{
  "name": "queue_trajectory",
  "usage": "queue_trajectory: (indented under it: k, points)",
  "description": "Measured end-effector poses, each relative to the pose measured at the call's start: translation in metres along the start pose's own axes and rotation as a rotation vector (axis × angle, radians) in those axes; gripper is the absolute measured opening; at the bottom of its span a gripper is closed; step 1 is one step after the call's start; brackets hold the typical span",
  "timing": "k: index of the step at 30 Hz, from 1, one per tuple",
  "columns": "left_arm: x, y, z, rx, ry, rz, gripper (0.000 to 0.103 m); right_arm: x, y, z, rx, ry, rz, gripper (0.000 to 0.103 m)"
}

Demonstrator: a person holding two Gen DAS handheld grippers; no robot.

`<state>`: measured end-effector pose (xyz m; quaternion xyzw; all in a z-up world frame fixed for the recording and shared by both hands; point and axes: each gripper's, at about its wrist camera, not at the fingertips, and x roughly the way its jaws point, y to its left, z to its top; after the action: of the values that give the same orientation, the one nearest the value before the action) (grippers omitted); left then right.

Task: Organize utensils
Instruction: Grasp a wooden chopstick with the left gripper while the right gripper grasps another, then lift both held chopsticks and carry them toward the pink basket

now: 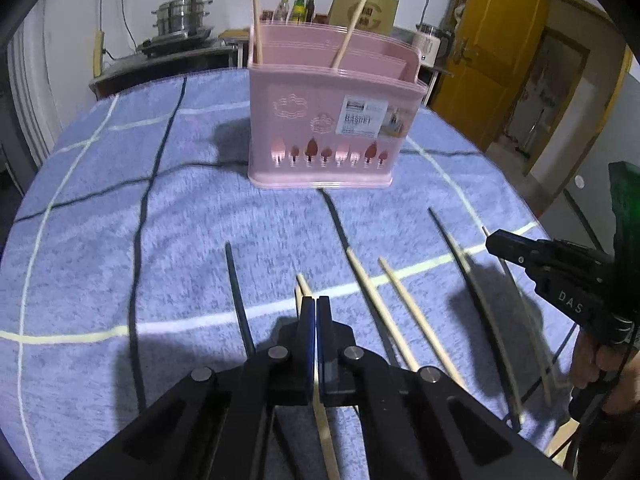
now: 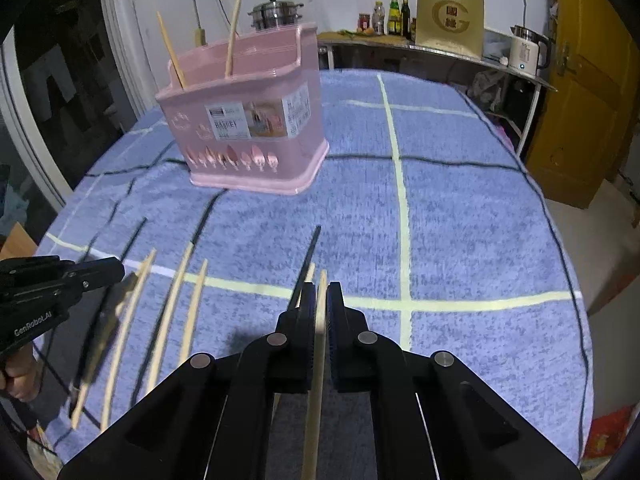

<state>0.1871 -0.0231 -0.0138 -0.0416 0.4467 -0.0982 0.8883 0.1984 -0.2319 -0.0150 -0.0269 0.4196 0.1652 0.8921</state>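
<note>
A pink utensil basket (image 1: 324,120) stands on the blue checked cloth and holds two wooden chopsticks (image 1: 256,12); it also shows in the right wrist view (image 2: 248,120). Several wooden and black chopsticks (image 1: 368,292) lie side by side on the cloth near me. My left gripper (image 1: 316,304) is shut on a wooden chopstick (image 1: 324,424) that runs between its pads. My right gripper (image 2: 320,292) is shut on a wooden chopstick (image 2: 316,360); a black chopstick (image 2: 308,264) lies just left of it. Each gripper shows in the other's view, the right one (image 1: 496,242) and the left one (image 2: 116,270).
The round table's edge (image 2: 576,280) curves close on the right. Behind stand a shelf with bottles (image 2: 394,16), a steamer pot (image 1: 180,12), a kettle (image 2: 526,52), a cardboard box (image 1: 364,8) and a yellow door (image 1: 492,40).
</note>
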Motion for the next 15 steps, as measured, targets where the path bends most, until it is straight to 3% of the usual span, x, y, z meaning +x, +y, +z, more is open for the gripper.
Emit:
queue_trajectory:
  k: [6, 15]
  points:
    - [-0.017, 0.004, 0.008, -0.004, -0.034, -0.027, 0.000, -0.016, 0.000, 0.009, -0.004, -0.042, -0.001, 0.005]
    - [0.010, 0.007, -0.008, 0.010, 0.070, -0.028, 0.004, -0.009, -0.004, 0.001, 0.006, -0.019, 0.006, 0.005]
